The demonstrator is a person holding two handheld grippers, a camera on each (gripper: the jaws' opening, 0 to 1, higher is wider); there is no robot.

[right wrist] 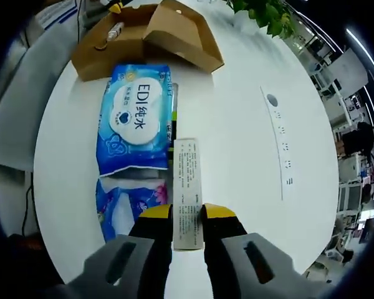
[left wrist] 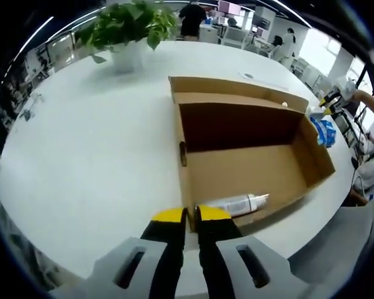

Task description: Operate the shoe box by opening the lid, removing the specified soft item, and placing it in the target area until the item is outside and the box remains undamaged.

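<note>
Your left gripper (left wrist: 191, 215) sits at the near wall of the open shoe box (left wrist: 249, 163), w/ its yellow-tipped jaws nearly together on either side of the cardboard edge; they appear to pinch that wall. Inside the box, a white tube (left wrist: 237, 204) lies on the floor against the near wall, just beside the jaw tips. The lid (left wrist: 237, 87) is folded back flat on the far side of the box. The box rests on a round white table (left wrist: 93, 156), and a potted plant (left wrist: 128, 31) stands well apart at the far edge. A blue packet (left wrist: 325, 131) lies just outside the box's right end. In the right gripper view, your right gripper (right wrist: 187, 215) has its jaws part-closed on the near end of a long white box w/ printed text (right wrist: 187, 180), which lies flat on the table (right wrist: 249, 162). Left of it, touching or nearly so, lies the soft item: a blue wet-wipes pack (right wrist: 135, 118), fully outside the shoe box (right wrist: 149, 34). A second blue pack (right wrist: 124, 202) lies nearer you, below the first. A white strip w/ markings (right wrist: 279, 140) lies to the right, well apart.
</note>
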